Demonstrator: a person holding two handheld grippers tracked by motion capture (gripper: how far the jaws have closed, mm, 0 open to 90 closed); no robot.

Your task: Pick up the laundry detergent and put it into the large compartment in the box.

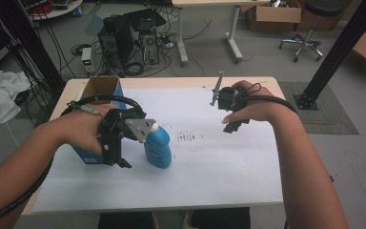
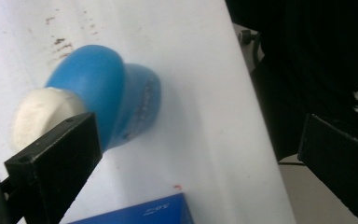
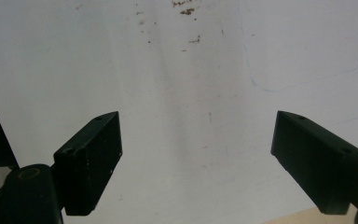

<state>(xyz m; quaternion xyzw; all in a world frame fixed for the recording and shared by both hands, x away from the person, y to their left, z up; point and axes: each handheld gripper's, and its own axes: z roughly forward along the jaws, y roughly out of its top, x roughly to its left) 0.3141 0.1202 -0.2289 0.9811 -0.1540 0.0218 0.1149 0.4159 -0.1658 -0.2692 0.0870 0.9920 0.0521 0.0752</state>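
Note:
A blue bottle (image 1: pixel 158 151) with a white cap stands on the white sheet (image 1: pixel 209 162), left of the table's middle. My left gripper (image 1: pixel 119 160) hangs just left of it, pointing down and toward the near edge. In the left gripper view the jaws stand wide apart: the bottle (image 2: pixel 107 88) sits against the left jaw, and the left gripper (image 2: pixel 196 140) has only sheet and table edge in its gap. My right gripper (image 1: pixel 233 125) hovers over the sheet at the right rear. In its own view the right gripper (image 3: pixel 198 140) is open over bare sheet (image 3: pixel 191 70).
An open cardboard box with blue sides (image 1: pixel 102 89) stands at the table's back left, partly behind my left hand; its corner (image 2: pixel 140 215) shows below the left jaws. Brown smudges (image 1: pixel 187 138) mark the sheet's middle. Computer towers, cables and a black post lie beyond the table.

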